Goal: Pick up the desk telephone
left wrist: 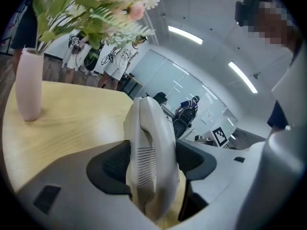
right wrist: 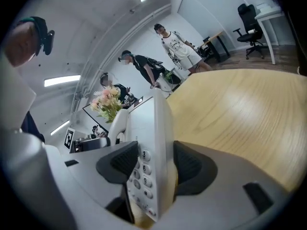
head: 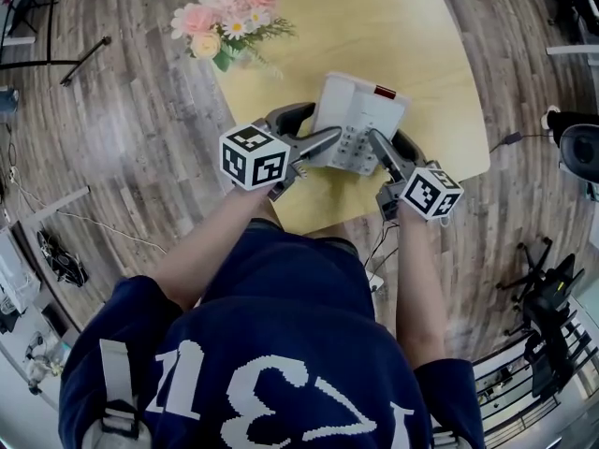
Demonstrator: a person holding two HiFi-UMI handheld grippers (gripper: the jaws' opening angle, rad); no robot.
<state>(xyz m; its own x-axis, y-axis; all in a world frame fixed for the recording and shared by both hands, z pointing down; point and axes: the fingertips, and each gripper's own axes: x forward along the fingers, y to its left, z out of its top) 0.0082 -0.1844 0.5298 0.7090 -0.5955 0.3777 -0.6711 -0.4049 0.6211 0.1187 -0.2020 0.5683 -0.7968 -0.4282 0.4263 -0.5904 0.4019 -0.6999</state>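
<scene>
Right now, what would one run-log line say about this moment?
left gripper: shut on desk telephone, handset side | right gripper: shut on keypad side | wooden table below

The desk telephone [head: 360, 120] is white, with pale grey keys that carry dark digits, and it has one small dark red patch at a far corner. Its handset [left wrist: 148, 147] is off-white, with a field of thin parallel slots. The left tool [head: 314, 129] and the right tool [head: 393, 148] are light grey, and their pads [right wrist: 120, 162] are black. Each carries a white cube [head: 254, 156] printed with black square markers. The bench [head: 440, 64] is light yellow wood with soft grain lines. The floor [head: 140, 129] shows grey-brown planks. The flowers [head: 229, 17] are pink, cream and white with green leaves, in a pale pink vase [left wrist: 28, 87]. The person's shirt [head: 281, 279] is navy with white print.
</scene>
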